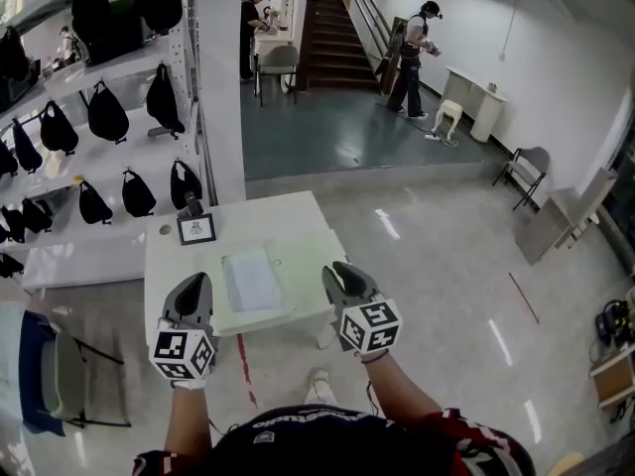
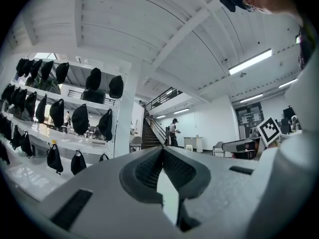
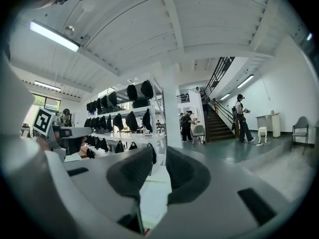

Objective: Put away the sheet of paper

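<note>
head view, looking steeply down at a small white table [image 1: 288, 214]. a sheet of paper [image 1: 251, 279] lies flat on a pale green mat [image 1: 310, 266] that covers the table's near right part; the sheet sits along the mat's left side, untouched. a small framed picture [image 1: 196, 228] stands toward the table's far left corner.

i hold both tools over the table's near edge. the left gripper [image 1: 195, 280], just left of the sheet, has its jaws together with nothing in them. the right gripper [image 1: 338, 271], by the mat's near right corner, has its jaws a little apart, also with nothing in them.

i judge this is the approach, before any grasp. a flat sheet gives the jaws nothing to bite, so i would pin one side lightly with the closed left tips, slide the sheet until an edge overhangs the near edge of the table, then pinch that edge with the right jaws. pressing hard risks creasing it. i cannot tell where the sheet should go.
</note>
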`<state>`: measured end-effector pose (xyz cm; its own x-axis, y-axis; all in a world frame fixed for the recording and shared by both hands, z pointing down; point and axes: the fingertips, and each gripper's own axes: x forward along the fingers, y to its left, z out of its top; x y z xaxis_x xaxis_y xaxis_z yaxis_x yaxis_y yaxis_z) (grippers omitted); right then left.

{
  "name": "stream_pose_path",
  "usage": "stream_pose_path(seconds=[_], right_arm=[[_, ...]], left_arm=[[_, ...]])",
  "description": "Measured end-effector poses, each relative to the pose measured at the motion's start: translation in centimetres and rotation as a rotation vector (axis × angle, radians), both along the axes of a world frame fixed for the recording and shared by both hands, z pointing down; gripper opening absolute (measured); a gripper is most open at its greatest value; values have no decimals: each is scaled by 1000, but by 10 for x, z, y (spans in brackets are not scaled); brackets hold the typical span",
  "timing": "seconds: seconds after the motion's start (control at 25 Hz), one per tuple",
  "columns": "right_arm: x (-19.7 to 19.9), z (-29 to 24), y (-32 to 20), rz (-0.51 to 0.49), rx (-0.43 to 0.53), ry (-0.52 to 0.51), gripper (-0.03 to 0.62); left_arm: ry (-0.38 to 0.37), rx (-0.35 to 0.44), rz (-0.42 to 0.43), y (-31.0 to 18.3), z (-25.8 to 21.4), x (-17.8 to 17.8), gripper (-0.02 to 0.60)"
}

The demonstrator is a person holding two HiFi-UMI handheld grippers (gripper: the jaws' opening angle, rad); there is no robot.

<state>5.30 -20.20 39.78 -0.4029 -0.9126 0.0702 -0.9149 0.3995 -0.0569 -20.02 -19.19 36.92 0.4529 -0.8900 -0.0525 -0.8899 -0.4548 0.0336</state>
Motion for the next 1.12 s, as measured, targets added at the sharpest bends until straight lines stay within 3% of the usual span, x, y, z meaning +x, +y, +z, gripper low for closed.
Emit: stream_pose_path(seconds=[0.52,1.12], right_arm=[[-3,-9,6,31,24,25,3],[-5,-10,5,38,38,23,3]], left_arm=[[34,-2,-14,2,5,-9,5],[37,-6,-11,1,9,-10,5]])
